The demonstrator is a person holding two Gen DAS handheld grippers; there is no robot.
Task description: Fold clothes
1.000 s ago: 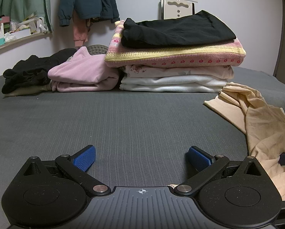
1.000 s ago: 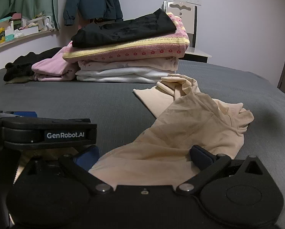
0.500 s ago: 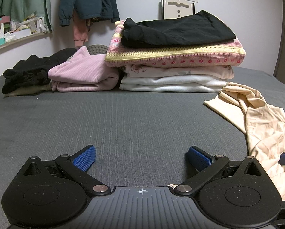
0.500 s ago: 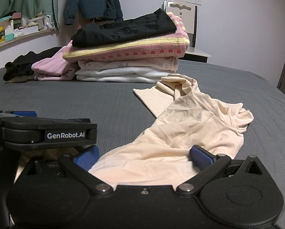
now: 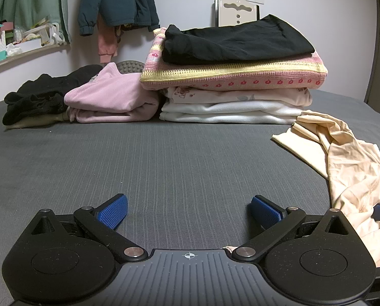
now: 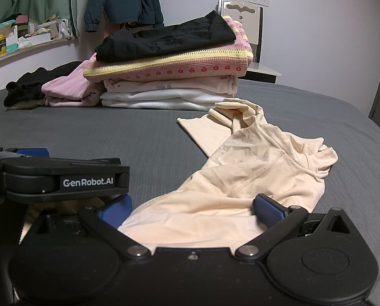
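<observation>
**Cream garment smoothing out, no grasp yet**

Change vs 1 s ago: the cream garment looks flatter and brighter in the right wrist view. The dark, rumpled patch across its middle is gone, and a stitched seam now reads clearly across the panel. The near hem sits a bit further up between the fingers. In the left wrist view, the same cloth at the right edge of the frame has also lost its shadowed folds. Stack and bed are unchanged.

Claws:
- left gripper: jaws spread wide, only bare grey bed between the blue pads. Holding nothing.
- right gripper: jaws also spread wide. Cream fabric lies between the pads and reaches back to the body, but isn't pinched.
- The left gripper's body fills the lower left of the right wrist frame, just beside the right one.

Where things are:
- Garment runs from the lower centre of the right wrist frame up to the centre. Its far end is bunched near the foot of the folded stack; can't tell if touching.
- Loose pink top and black clothes lie at left centre, beside the stack.

My read: cloth is spread but still crooked, with the far end crumpled. Likely next step is to close on the near hem and pull it flat before folding. Thin fabric, so it'll probably drag and wrinkle.
</observation>
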